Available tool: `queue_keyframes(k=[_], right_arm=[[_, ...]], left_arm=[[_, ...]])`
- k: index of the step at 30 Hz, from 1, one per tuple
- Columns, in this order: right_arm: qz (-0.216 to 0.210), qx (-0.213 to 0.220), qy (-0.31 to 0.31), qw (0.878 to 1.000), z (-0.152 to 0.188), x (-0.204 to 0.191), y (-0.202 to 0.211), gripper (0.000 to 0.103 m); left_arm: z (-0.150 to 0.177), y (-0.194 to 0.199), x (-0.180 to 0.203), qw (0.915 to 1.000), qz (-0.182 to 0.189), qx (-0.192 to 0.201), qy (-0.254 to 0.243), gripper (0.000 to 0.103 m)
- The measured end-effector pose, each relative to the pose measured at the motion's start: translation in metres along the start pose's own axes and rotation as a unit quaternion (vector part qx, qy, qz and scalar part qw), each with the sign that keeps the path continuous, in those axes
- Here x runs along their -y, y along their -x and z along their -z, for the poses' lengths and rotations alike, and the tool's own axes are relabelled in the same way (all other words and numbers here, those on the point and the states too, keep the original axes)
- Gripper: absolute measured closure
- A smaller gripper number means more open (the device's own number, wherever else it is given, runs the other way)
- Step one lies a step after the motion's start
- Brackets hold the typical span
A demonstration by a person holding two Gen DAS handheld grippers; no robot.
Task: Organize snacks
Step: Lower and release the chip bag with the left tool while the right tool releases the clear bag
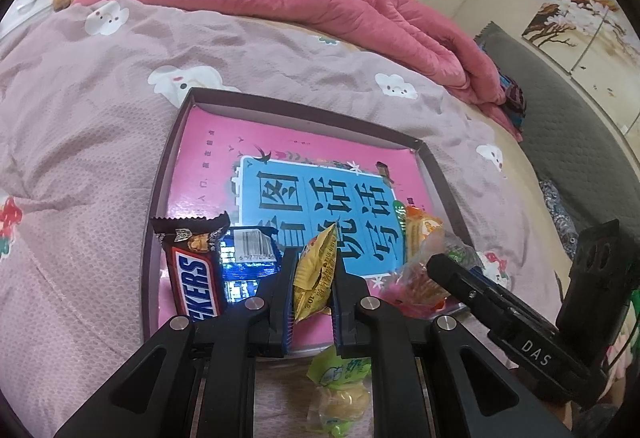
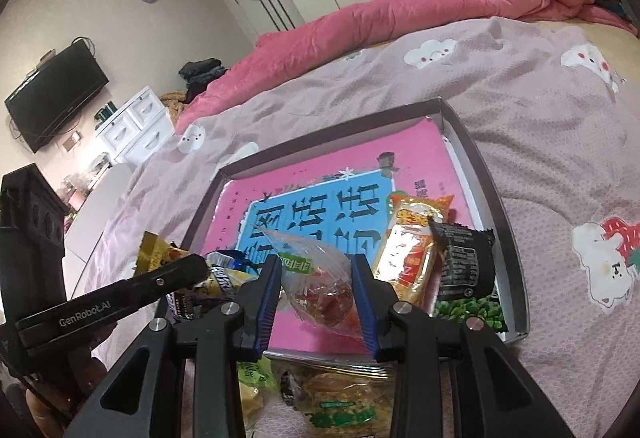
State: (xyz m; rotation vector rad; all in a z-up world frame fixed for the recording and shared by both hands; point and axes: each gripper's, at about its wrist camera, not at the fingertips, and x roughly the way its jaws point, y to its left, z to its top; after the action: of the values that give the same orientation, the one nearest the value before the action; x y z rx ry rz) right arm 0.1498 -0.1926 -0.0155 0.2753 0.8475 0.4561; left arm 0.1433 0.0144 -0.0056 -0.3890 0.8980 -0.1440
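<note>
- While both packets hang over the tray (image 1: 160, 174) on the bed, left tongs (image 1: 314, 270) are clamped on a yellow packet (image 1: 316, 270), right tongs (image 2: 316, 288) on a clear bag (image 2: 320, 278).
- The yellow packet is best set down toward one o'clock of the Snickers bar (image 1: 196, 274), clear of other wrappers.

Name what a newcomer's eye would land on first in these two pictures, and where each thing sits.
First, the shallow tray on the mauve bedspread, its floor bright pink and blue. Then the left tool pinching a yellow packet over the tray's near edge, and the right tool gripping a clear packet beside it.
</note>
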Motion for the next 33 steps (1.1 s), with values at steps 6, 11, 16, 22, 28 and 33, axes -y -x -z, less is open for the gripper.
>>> queue_keyframes(k=[6, 11, 16, 22, 28, 33], right_arm=[[0.010, 0.003, -0.011, 1.000, -0.001, 0.007, 0.001, 0.066], [0.021, 0.005, -0.025, 0.999, -0.002, 0.015, 0.002, 0.065], [0.027, 0.008, -0.035, 0.999, -0.004, 0.019, 0.003, 0.065], [0.039, 0.010, -0.043, 0.998, -0.005, 0.024, 0.005, 0.065], [0.045, 0.014, -0.046, 0.998, -0.005, 0.026, 0.008, 0.065], [0.049, 0.014, -0.045, 0.998, -0.004, 0.025, 0.010, 0.062]], left_arm=[[0.001, 0.000, 0.001, 0.9998, -0.014, 0.002, -0.011, 0.088], [0.001, 0.000, -0.001, 0.9999, -0.014, 0.002, -0.009, 0.087], [0.001, 0.001, -0.003, 0.9998, -0.016, 0.001, -0.007, 0.087], [0.002, 0.001, -0.006, 0.9998, -0.018, 0.000, -0.003, 0.086], [0.002, 0.002, -0.007, 0.9998, -0.017, -0.001, -0.002, 0.086], [0.002, 0.002, -0.008, 0.9998, -0.019, -0.002, -0.001, 0.086]])
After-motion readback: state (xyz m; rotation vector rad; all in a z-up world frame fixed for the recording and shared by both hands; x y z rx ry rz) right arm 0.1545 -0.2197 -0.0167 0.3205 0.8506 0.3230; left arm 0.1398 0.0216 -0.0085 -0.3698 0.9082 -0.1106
